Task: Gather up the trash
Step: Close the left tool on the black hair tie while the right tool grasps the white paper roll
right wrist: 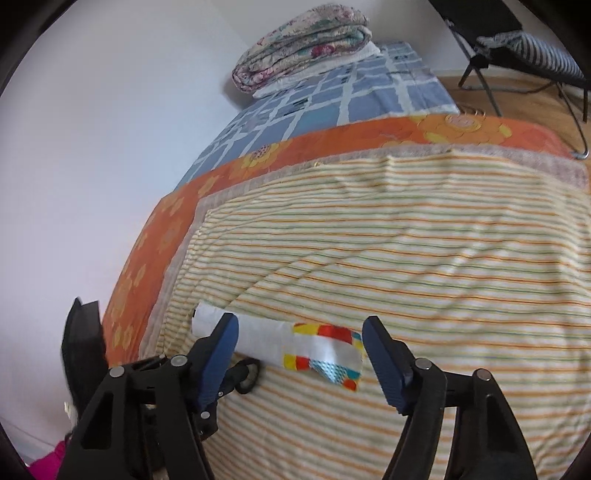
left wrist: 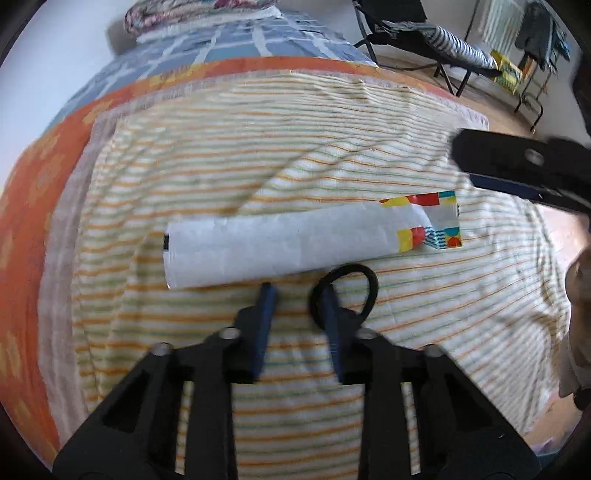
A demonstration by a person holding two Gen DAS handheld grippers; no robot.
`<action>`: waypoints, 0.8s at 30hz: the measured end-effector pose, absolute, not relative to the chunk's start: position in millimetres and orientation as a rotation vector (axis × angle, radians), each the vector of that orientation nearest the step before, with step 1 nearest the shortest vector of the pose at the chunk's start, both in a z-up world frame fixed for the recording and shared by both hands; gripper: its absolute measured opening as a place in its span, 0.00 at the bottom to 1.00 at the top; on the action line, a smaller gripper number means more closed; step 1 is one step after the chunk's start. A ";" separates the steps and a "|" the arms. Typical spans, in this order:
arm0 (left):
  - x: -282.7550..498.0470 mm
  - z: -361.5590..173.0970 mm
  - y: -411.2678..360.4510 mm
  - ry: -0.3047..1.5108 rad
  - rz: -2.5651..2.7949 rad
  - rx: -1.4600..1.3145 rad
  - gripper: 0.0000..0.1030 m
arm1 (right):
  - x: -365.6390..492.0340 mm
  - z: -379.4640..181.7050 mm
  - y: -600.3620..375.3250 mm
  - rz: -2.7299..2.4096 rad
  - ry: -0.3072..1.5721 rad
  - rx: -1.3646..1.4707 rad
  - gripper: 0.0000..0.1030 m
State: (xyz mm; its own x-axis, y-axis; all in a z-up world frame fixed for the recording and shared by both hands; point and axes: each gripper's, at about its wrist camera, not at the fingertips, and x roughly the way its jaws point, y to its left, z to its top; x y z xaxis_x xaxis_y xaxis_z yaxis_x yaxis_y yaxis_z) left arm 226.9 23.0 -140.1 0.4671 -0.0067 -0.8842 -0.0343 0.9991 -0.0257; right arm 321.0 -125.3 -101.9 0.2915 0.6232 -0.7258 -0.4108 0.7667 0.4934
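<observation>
A white rolled paper wrapper [left wrist: 280, 247] with a colourful patterned end lies on the striped bedspread [left wrist: 258, 155]. A black hair tie [left wrist: 347, 291] lies just in front of it. My left gripper [left wrist: 297, 291] is open, its right finger inside the hair tie loop, its tips close to the wrapper. In the right wrist view the wrapper [right wrist: 295, 347] lies between the fingers of my right gripper [right wrist: 301, 325], which is open and a little above it. The left gripper and the hair tie [right wrist: 247, 376] show behind the left finger.
The bed has an orange flowered cover [right wrist: 332, 144] and a blue checked cover [right wrist: 332, 99] with a folded quilt [right wrist: 303, 44] at the far end. A white wall [right wrist: 110, 147] runs along the left. A folding chair [left wrist: 406, 33] and wooden floor [right wrist: 517, 96] lie to the right.
</observation>
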 end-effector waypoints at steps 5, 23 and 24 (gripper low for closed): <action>224.8 -139.5 28.1 1.079 0.008 -0.052 0.05 | 330.8 -115.7 -110.7 0.722 1.086 0.248 0.69; 169.7 -119.7 95.2 1.076 0.080 -0.073 0.03 | 300.5 -123.6 -58.3 0.832 1.139 -0.067 0.63; 167.5 -118.8 99.4 1.075 0.085 -0.078 0.03 | 295.5 -121.0 -53.0 0.829 1.114 -0.098 0.63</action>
State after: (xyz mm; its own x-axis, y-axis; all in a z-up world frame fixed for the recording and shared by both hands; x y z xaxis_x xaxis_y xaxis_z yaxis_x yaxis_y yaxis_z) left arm 167.5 99.4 -118.8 0.4734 0.0316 -0.8803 -0.1078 0.9939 -0.0223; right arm 295.5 -53.0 -121.0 0.1822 0.5393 -0.8221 -0.6324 0.7045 0.3220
